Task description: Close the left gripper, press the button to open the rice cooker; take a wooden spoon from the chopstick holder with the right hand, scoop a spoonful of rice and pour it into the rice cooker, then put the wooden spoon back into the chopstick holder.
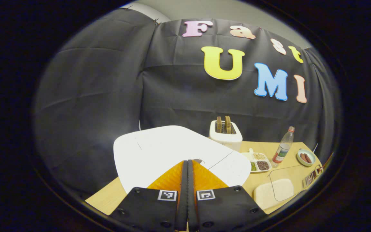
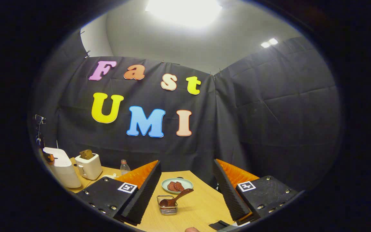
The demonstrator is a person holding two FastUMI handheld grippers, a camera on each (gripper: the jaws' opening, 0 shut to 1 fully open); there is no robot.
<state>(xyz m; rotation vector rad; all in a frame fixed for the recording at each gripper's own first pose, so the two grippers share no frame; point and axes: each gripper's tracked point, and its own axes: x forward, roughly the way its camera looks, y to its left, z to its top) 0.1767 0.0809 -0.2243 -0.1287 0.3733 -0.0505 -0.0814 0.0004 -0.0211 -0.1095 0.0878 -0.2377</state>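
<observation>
The white rice cooker (image 1: pixel 159 151) fills the near table in the left gripper view, lid down. My left gripper (image 1: pixel 187 165) is shut with nothing in it, its tips at the lid's front by a small notch (image 1: pixel 200 160). In the right gripper view the cooker (image 2: pixel 62 172) stands at the far left. My right gripper (image 2: pixel 187 167) is open and empty above the table. Between and below its fingers a wire holder (image 2: pixel 167 206) carries a wooden spoon (image 2: pixel 175 199), leaning right, bowl down.
Behind the cooker stands a white toaster (image 1: pixel 225 132) with bread. Right of it are a divided dish of grains (image 1: pixel 259 161), a bottle (image 1: pixel 283 148), a bowl of red slices (image 1: pixel 306 157) and a white block under a clear sheet (image 1: pixel 274 190). The wooden table (image 2: pixel 201 206) ends by the cloth wall.
</observation>
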